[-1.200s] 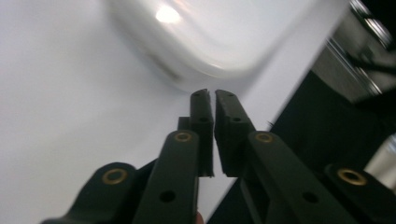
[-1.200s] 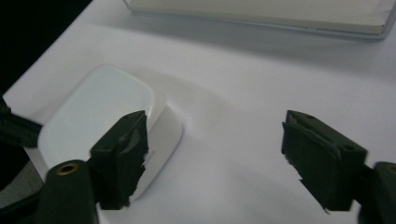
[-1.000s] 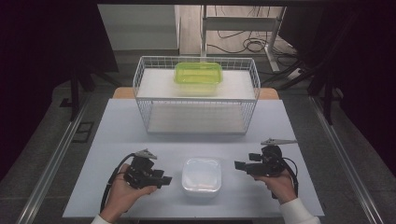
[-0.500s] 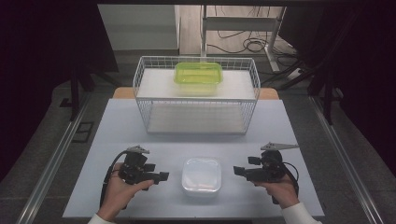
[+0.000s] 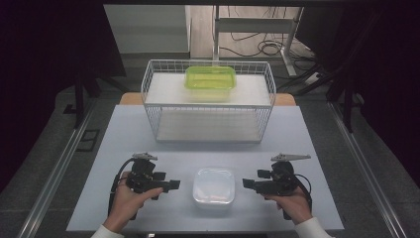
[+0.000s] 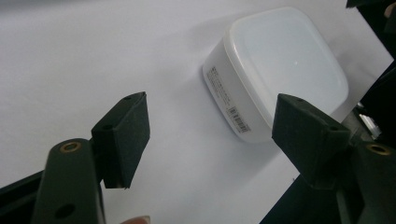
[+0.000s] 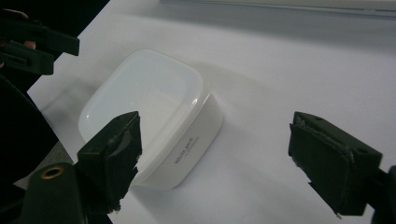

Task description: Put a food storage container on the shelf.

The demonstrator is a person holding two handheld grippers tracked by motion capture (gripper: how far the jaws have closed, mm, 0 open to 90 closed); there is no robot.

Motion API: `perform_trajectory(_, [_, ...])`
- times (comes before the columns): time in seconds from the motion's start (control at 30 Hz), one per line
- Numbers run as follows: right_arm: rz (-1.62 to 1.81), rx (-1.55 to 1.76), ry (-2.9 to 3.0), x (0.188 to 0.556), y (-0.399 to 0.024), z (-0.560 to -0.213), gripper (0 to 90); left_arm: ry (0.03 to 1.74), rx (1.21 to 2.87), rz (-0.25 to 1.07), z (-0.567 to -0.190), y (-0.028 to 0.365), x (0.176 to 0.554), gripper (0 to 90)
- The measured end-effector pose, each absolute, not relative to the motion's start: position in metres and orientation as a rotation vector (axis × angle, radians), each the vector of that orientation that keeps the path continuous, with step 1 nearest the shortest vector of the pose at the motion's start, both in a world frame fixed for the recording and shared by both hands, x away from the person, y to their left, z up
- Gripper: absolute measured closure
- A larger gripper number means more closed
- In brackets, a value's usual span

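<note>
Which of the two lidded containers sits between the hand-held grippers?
The white container on the table, near the front edge; the green one rests farther back, on top of the wire basket.

The white container [image 6: 280,70] carries a barcode label [image 6: 238,119] and small side print, seemingly too blurred to read.

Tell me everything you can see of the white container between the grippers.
The white container is a low, square, rounded-corner box, apparently plastic, with a translucent lid closed on top. A printed label with a barcode runs along one side wall. It sits flat and upright on the table, near its front edge, in front of the wire basket. Nothing touches it; both grippers stand clear of it.
</note>
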State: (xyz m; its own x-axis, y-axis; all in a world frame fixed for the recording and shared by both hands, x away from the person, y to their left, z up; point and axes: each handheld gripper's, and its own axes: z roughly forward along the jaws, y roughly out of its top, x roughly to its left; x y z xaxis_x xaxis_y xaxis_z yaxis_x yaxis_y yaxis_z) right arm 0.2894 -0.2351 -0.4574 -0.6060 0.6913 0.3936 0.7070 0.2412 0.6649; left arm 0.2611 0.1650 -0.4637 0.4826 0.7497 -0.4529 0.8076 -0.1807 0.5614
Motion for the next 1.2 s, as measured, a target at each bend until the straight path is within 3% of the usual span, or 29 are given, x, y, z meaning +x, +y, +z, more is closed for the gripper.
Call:
perform_trajectory(0.37, [-1.292, -1.477, -2.411, 0.293, -0.233, -0.462, 21.8, 1.290, 1.908, -0.205, -0.470, 0.152, 0.275, 27.2])
perform_trajectory(0.6, [-1.316, -1.511, -2.294, 0.290, -0.229, -0.465, 32.7, 1.308, 1.874, -0.283, -0.475, 0.145, 0.280, 31.4])
perform_trajectory(1.2, [-1.248, -1.445, -2.220, 0.291, -0.213, -0.481, 48.0, 1.287, 1.833, -0.449, -0.493, 0.140, 0.286, 47.0])
